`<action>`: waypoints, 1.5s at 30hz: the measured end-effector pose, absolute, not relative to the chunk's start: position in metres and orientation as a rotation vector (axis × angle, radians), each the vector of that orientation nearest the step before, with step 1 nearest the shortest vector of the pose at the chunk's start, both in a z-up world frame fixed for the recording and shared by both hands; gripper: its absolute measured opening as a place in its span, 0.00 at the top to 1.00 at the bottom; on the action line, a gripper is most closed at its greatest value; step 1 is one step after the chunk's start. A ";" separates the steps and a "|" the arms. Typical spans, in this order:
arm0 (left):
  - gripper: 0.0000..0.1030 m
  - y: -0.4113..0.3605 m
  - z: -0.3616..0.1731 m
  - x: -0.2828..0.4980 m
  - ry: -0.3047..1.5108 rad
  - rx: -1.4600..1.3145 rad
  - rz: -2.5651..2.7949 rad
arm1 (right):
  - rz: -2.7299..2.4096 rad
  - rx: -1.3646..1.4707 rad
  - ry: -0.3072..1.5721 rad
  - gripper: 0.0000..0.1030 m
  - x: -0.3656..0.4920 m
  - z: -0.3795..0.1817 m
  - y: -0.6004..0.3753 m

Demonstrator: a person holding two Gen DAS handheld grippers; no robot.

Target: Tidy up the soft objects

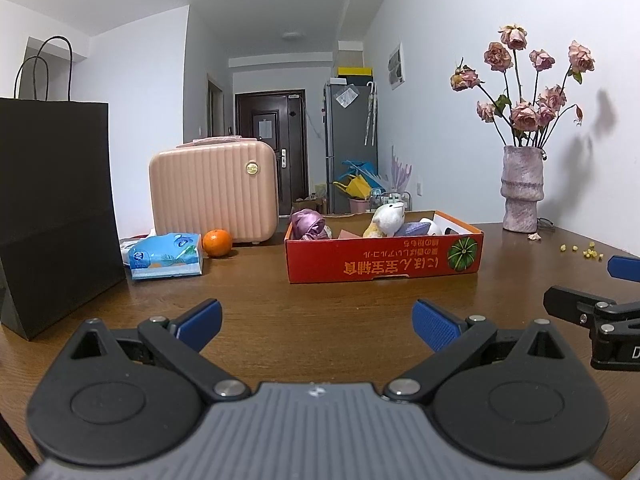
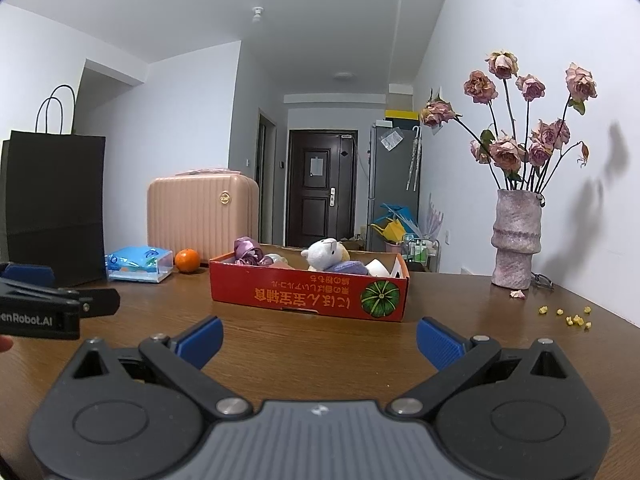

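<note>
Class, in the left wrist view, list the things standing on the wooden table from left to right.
Black paper bag → blue tissue pack → orange → pink ribbed case → red cardboard box → mauve vase of dried roses.

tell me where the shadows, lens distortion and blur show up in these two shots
Left wrist view: the dried roses cast soft grey shadows on the right wall, dark fisheye vignette fills the corners, walls bow outward, and the left hand-held gripper base is blurred up close. Right wrist view: the same wall shadows beside the vase, curved room lines, and a soft foreground around the right hand-held gripper.
</note>
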State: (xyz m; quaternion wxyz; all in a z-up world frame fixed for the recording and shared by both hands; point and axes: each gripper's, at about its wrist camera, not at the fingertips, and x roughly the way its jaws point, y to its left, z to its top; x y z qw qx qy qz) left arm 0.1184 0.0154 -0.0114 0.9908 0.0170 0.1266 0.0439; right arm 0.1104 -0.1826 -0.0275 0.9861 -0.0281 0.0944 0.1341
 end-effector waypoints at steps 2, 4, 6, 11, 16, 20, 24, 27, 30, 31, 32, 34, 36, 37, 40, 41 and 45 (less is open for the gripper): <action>0.00 0.015 -0.011 0.118 0.254 0.034 0.088 | 0.270 -0.056 0.190 0.00 0.110 -0.028 -0.183; 0.00 0.015 -0.011 0.118 0.253 0.034 0.088 | 0.269 -0.056 0.190 0.00 0.110 -0.028 -0.183; 0.00 0.015 -0.011 0.118 0.254 0.034 0.088 | 0.270 -0.057 0.190 0.00 0.110 -0.028 -0.183; 0.00 0.015 -0.011 0.118 0.253 0.034 0.088 | 0.272 -0.059 0.190 0.00 0.110 -0.026 -0.180; 0.00 0.015 -0.011 0.118 0.253 0.034 0.089 | 0.271 -0.058 0.190 0.00 0.110 -0.026 -0.180; 0.00 0.015 -0.012 0.118 0.252 0.034 0.089 | 0.271 -0.058 0.190 0.00 0.110 -0.026 -0.180; 0.00 0.015 -0.012 0.118 0.253 0.034 0.088 | 0.271 -0.058 0.191 0.00 0.110 -0.027 -0.180; 0.00 0.015 -0.011 0.118 0.251 0.033 0.086 | 0.271 -0.058 0.191 0.00 0.110 -0.027 -0.180; 0.00 0.015 -0.011 0.118 0.250 0.034 0.087 | 0.272 -0.059 0.191 0.00 0.110 -0.026 -0.179; 0.00 0.015 -0.011 0.118 0.251 0.033 0.087 | 0.272 -0.058 0.191 0.00 0.110 -0.026 -0.180; 0.00 0.015 -0.011 0.118 0.251 0.034 0.088 | 0.272 -0.058 0.190 0.00 0.110 -0.026 -0.179; 0.00 0.015 -0.011 0.117 0.249 0.034 0.091 | 0.272 -0.059 0.192 0.00 0.110 -0.026 -0.179; 0.00 0.014 -0.010 0.117 0.248 0.035 0.091 | 0.272 -0.058 0.191 0.00 0.110 -0.026 -0.180; 0.00 0.014 -0.010 0.116 0.247 0.036 0.090 | 0.272 -0.058 0.192 0.00 0.110 -0.026 -0.180; 0.00 0.014 -0.010 0.116 0.244 0.039 0.085 | 0.273 -0.058 0.194 0.00 0.110 -0.027 -0.179; 0.00 0.014 -0.010 0.116 0.243 0.040 0.083 | 0.274 -0.058 0.195 0.00 0.110 -0.027 -0.178; 0.00 0.014 -0.012 0.116 0.245 0.040 0.081 | 0.274 -0.059 0.195 0.00 0.110 -0.027 -0.178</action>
